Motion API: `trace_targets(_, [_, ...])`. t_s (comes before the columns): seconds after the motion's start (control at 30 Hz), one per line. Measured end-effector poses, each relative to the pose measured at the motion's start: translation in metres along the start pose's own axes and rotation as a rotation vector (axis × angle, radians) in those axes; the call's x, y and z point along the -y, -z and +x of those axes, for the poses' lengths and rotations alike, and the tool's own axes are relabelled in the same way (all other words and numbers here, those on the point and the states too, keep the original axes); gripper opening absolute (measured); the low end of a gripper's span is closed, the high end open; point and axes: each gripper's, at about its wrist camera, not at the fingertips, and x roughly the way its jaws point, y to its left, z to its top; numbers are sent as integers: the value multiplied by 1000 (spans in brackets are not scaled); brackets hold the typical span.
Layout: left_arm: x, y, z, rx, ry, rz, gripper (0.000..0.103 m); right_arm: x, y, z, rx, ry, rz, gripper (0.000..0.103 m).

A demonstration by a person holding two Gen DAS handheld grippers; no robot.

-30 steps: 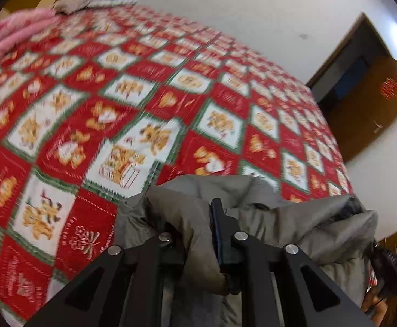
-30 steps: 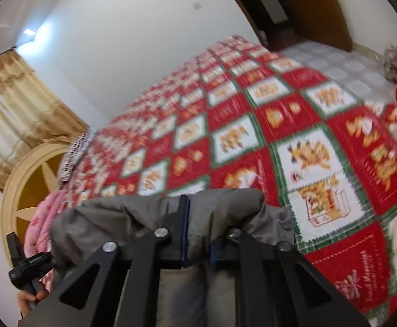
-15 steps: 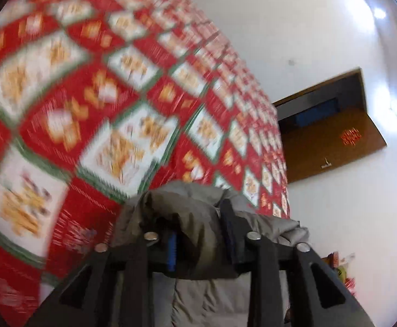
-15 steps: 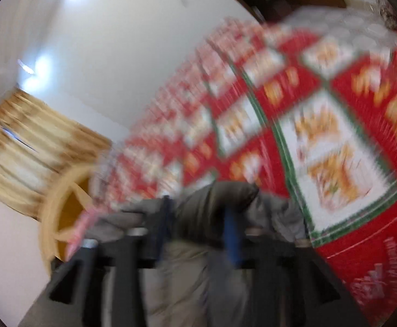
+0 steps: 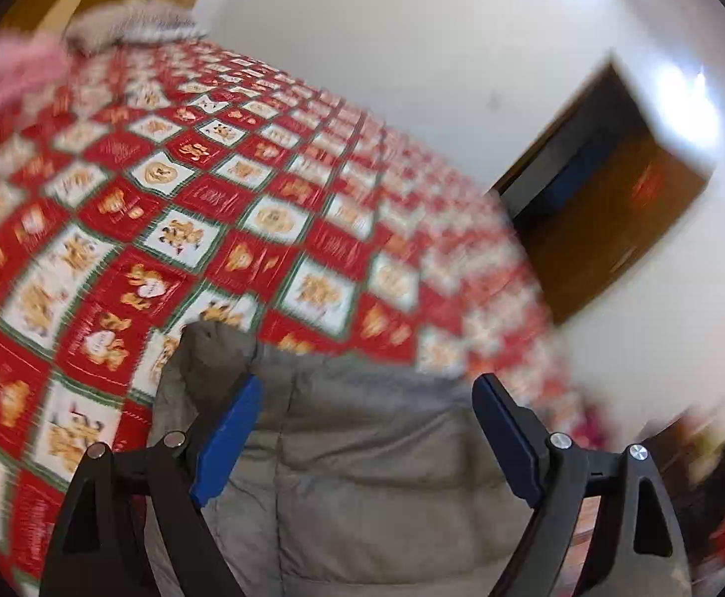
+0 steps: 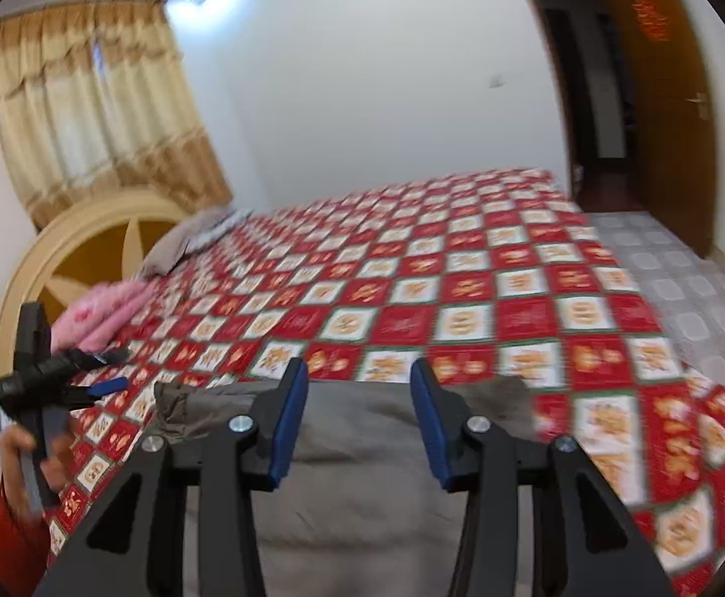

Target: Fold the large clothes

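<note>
Left wrist view is motion-blurred toward its edges; the lower right corner is smeared and unreadable. The grey padded jacket (image 5: 362, 472) runs off the bottom edge in both views, so its full outline is not visible. It lies on the red-and-white patchwork bedspread (image 5: 273, 229) at the near edge of the bed.

Left gripper (image 5: 365, 398): fingers spread wide, released, holding nothing; the jacket's quilted surface shows between them, and a raised corner of the fabric sits just beside the left blue pad (image 5: 228, 438). Right gripper (image 6: 357, 393): fingers also apart, nothing clamped, above the jacket's far hem.

In the right wrist view the left gripper is seen from outside at the left edge, held in the person's left hand (image 6: 12, 457), red sleeve partly cut off.

Surroundings: one grey pillow (image 6: 188, 239) and one pink folded blanket (image 6: 99, 313) at the headboard (image 6: 64, 248); yellow curtains (image 6: 89, 104); one brown door (image 6: 671, 99).

Count: one jacket, two grippers.
</note>
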Motion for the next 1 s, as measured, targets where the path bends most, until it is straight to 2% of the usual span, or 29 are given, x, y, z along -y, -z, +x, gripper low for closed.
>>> trace_targets(0.07, [21, 16, 24, -31, -44, 54, 87, -17, 2, 54, -85, 36, -60, 47])
trace_targets(0.13, [38, 34, 45, -45, -57, 113, 87, -24, 10, 94, -148, 131, -140, 40])
trace_targets(0.2, [54, 49, 66, -48, -103, 201, 87, -9, 25, 126, -207, 213, -150, 34])
trace_targets(0.27, [59, 56, 82, -41, -146, 270, 87, 16, 40, 136, -234, 257, -98, 34])
trace_targets(0.3, [54, 58, 92, -41, -165, 269, 87, 32, 48, 138, -242, 262, -60, 34])
trace_targets(0.37, [40, 59, 104, -51, -151, 225, 87, 61, 63, 137, -243, 255, 13, 34])
trace_targets(0.43, [32, 59, 114, -39, -129, 197, 87, 84, 68, 127, -210, 199, 107, 32])
trace_targets(0.57, [33, 70, 126, 25, -109, 210, 89, 97, 76, 120, -170, 122, 191, 31])
trace_targets(0.6, [34, 71, 129, 31, -105, 204, 89, 101, 78, 120, -161, 109, 215, 29])
trace_targets(0.67, [30, 71, 134, 24, -87, 183, 89, 111, 81, 118, -149, 108, 271, 16])
trace_targets(0.7, [28, 70, 135, 20, -74, 174, 89, 116, 81, 120, -146, 109, 301, 2])
trace_targets(0.8, [22, 68, 140, 8, -38, 141, 89, 138, 86, 116, -131, 78, 415, 0])
trace_targets(0.93, [22, 69, 141, 5, -37, 143, 89, 126, 82, 100, -148, 270, 261, 0])
trace_targets(1.0, [26, 70, 142, 3, -52, 158, 89, 131, 85, 100, -163, 278, 268, 0])
